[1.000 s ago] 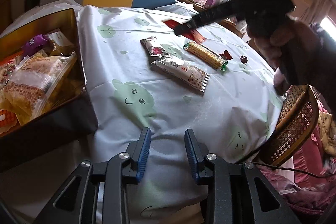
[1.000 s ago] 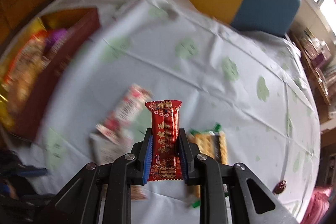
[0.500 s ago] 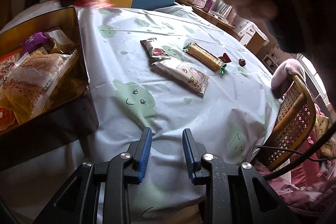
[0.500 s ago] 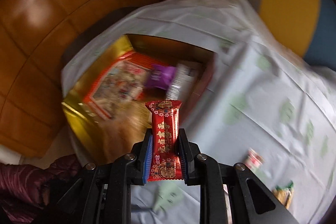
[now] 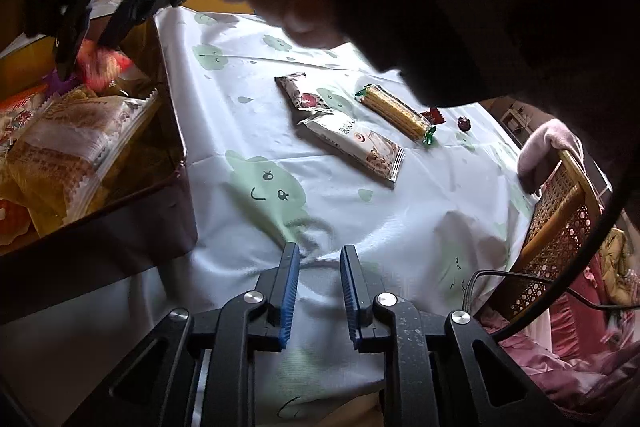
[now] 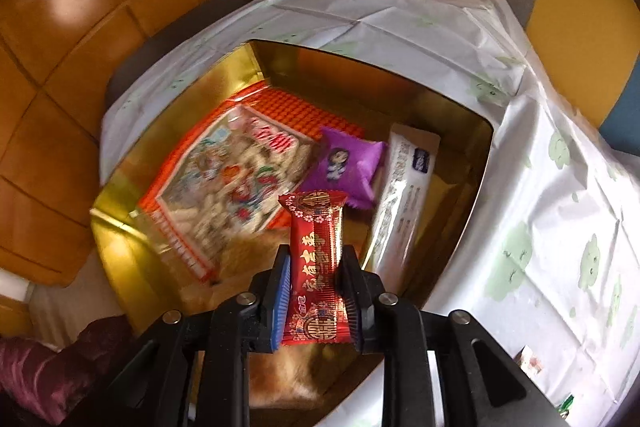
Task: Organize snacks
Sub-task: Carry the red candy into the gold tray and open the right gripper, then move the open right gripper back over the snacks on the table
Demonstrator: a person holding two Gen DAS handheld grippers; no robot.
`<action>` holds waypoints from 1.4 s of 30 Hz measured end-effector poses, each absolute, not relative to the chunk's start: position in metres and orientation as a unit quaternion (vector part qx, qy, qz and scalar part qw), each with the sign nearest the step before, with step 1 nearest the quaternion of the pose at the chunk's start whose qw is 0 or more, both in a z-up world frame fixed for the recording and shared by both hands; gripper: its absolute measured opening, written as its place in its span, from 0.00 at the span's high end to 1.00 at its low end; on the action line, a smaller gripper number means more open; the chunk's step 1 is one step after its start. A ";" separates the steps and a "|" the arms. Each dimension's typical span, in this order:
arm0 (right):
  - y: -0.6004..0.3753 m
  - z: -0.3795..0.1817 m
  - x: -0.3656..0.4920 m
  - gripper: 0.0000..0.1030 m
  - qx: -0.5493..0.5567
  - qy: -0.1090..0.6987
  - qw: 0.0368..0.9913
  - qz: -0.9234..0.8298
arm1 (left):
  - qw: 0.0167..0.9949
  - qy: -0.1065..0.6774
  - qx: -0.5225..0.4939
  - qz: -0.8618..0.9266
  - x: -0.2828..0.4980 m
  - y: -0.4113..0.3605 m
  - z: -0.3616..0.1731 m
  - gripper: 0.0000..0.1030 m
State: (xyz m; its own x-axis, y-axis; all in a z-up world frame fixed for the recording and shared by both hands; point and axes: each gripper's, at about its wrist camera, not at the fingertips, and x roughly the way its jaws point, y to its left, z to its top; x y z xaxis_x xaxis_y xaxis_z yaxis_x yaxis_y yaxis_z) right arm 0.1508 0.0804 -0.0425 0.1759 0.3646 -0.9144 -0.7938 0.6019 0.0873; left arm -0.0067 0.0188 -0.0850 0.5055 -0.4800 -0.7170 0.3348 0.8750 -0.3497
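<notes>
My right gripper (image 6: pixel 316 259) is shut on a red snack packet (image 6: pixel 316 251) with gold print and holds it above the gold-lined snack box (image 6: pixel 120 239). In the left wrist view the right gripper (image 5: pixel 84 39) hangs over the box (image 5: pixel 176 147) with the red packet (image 5: pixel 100 63) blurred between its fingers. My left gripper (image 5: pixel 319 267) is open and empty, low over the tablecloth near the table's front edge. A white wafer packet (image 5: pixel 356 143), a small patterned packet (image 5: pixel 300 95) and a yellow wafer bar (image 5: pixel 396 111) lie on the cloth.
The box holds a large orange bag (image 6: pixel 228 179), a purple sachet (image 6: pixel 344 163), a long white packet (image 6: pixel 404 203) and clear-wrapped cakes (image 5: pixel 68 143). A small red candy (image 5: pixel 434 115) and a dark round candy (image 5: pixel 463 123) lie at the far right. A wicker chair (image 5: pixel 560 227) stands at the table's right.
My right gripper has carried the red packet from over the table's middle leftward to above the box, coming lower over it. The left gripper has barely moved.
</notes>
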 end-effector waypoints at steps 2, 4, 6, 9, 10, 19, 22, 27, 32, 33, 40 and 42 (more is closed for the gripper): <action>0.080 -0.045 0.155 0.68 -0.211 0.510 0.738 0.389 | 0.864 0.438 -0.082 -0.235 -0.007 0.019 -0.085 0.80; 0.078 -0.045 0.155 0.68 -0.211 0.507 0.741 0.386 | 0.865 0.438 -0.079 -0.234 -0.007 0.019 -0.085 0.80; 0.074 -0.043 0.153 0.68 -0.215 0.500 0.747 0.383 | 0.865 0.437 -0.078 -0.233 -0.007 0.019 -0.084 0.80; 0.066 -0.039 0.150 0.68 -0.214 0.495 0.751 0.381 | 0.865 0.438 -0.077 -0.232 -0.007 0.018 -0.084 0.80; 0.064 -0.038 0.148 0.68 -0.215 0.493 0.752 0.381 | 0.865 0.438 -0.077 -0.232 -0.007 0.018 -0.084 0.80; 0.041 -0.023 0.136 0.68 -0.195 0.480 0.764 0.384 | 0.867 0.439 -0.072 -0.225 -0.006 0.013 -0.084 0.80; 0.030 -0.016 0.129 0.68 -0.189 0.474 0.768 0.387 | 0.868 0.440 -0.069 -0.222 -0.006 0.012 -0.084 0.80; -0.004 -0.010 0.121 0.68 -0.187 0.468 0.779 0.373 | 0.869 0.440 -0.061 -0.216 -0.007 0.010 -0.083 0.80; -0.048 -0.011 0.119 0.68 -0.183 0.473 0.791 0.343 | 0.870 0.442 -0.054 -0.211 -0.008 0.006 -0.083 0.80; -0.058 -0.013 0.120 0.68 -0.181 0.476 0.793 0.335 | 0.870 0.442 -0.053 -0.210 -0.008 0.006 -0.083 0.80; -0.118 -0.021 0.124 0.68 -0.175 0.491 0.806 0.279 | 0.871 0.447 -0.041 -0.200 -0.005 0.001 -0.083 0.80; -0.131 -0.021 0.127 0.68 -0.177 0.490 0.812 0.264 | 0.871 0.448 -0.036 -0.197 -0.005 -0.001 -0.083 0.80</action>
State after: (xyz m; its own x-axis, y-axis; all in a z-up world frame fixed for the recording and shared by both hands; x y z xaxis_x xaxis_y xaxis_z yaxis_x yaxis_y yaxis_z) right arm 0.1270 -0.1305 -0.0208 0.3799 0.2548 -0.8892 -0.6017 0.7982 -0.0283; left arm -0.0054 -0.0007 -0.0827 0.5210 -0.3759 -0.7663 0.3105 0.9198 -0.2401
